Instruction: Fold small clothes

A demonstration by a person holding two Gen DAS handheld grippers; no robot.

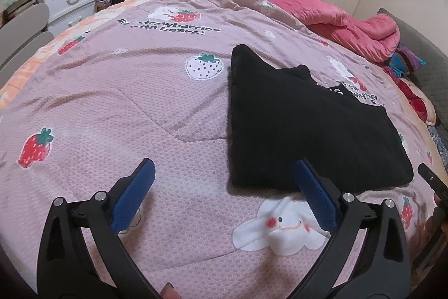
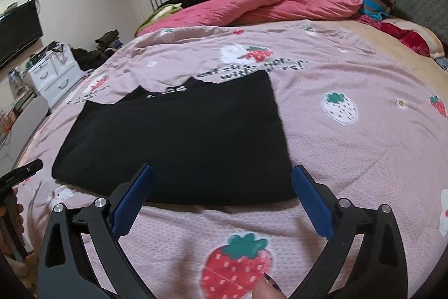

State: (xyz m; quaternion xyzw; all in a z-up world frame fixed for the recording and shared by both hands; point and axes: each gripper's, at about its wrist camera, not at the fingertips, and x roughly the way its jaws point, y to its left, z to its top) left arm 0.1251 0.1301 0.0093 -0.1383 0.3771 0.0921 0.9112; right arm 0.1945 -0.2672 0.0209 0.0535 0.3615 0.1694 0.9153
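Now, here is how things stand.

Garment: one black soft knitted piece of clothing [image 1: 308, 125] lies flat on the bed, folded into a neat block with straight sides.
Where it is: on the pink bedspread with strawberries and white bears [image 1: 156, 108], near the front edge of the bed, between the two tools.
Far edge: a jagged bit and some white letters show at the far side of the black garment, so the top layer does not cover it all.
Left gripper [image 1: 224, 184]: its two blue fingers [image 1: 134, 195] stand wide apart with nothing between them. The right one sits just over the near left corner of the garment, but it does not pinch it.
Right gripper [image 2: 222, 184]: its two blue fingers [image 2: 131, 198] are spread wide too and hold nothing. They hang just above the near edge of the garment.
Done so far: the garment looks folded and let go.
Left to do: maybe one more fold to make it smaller, or maybe nothing. I cannot tell which from here.
Count: one black garment to fold, two tools, four blue fingers.
Other cloth: a rumpled pink quilt [image 2: 294, 2] lies along the far side of the bed, well apart from the garment.
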